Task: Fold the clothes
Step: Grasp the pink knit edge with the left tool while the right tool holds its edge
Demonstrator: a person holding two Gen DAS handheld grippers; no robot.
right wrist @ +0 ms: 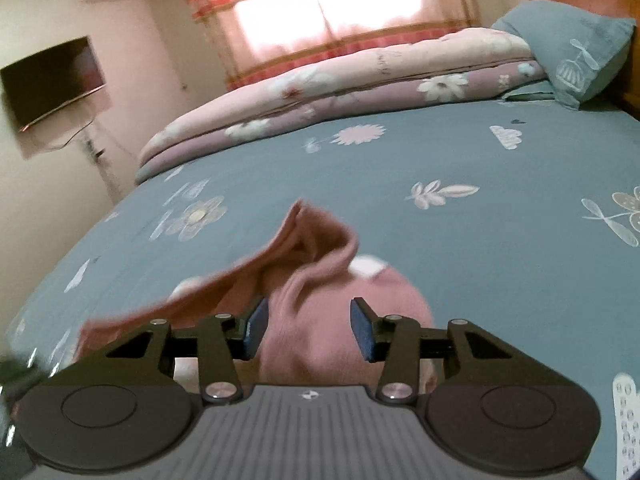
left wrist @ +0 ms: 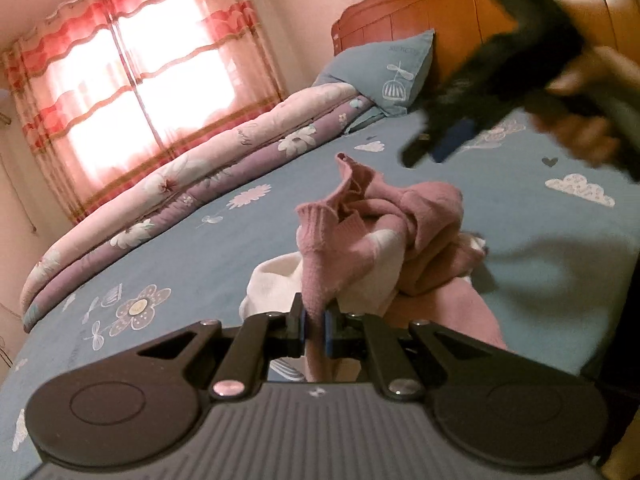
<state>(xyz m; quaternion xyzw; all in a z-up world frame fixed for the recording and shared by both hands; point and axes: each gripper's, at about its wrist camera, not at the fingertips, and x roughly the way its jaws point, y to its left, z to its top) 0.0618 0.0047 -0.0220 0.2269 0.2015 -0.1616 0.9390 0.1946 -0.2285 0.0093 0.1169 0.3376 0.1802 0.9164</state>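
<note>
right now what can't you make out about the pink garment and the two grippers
- Pink garment: bunched up, so its type and shape are hidden in both views.
- Right gripper: motion-blurred in the left wrist view; only its own view shows it open.
- Garment's near part: blurred in the right wrist view, lower edge hidden behind the gripper body.

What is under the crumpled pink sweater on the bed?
The blue bedsheet shows all around the pink sweater, with a white part of the garment poking out; anything beneath the pile is covered.

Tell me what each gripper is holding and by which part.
The left gripper is shut on the pink and white sweater, pinching a pink ribbed edge. The right gripper is open above the sweater, holding nothing.
</note>
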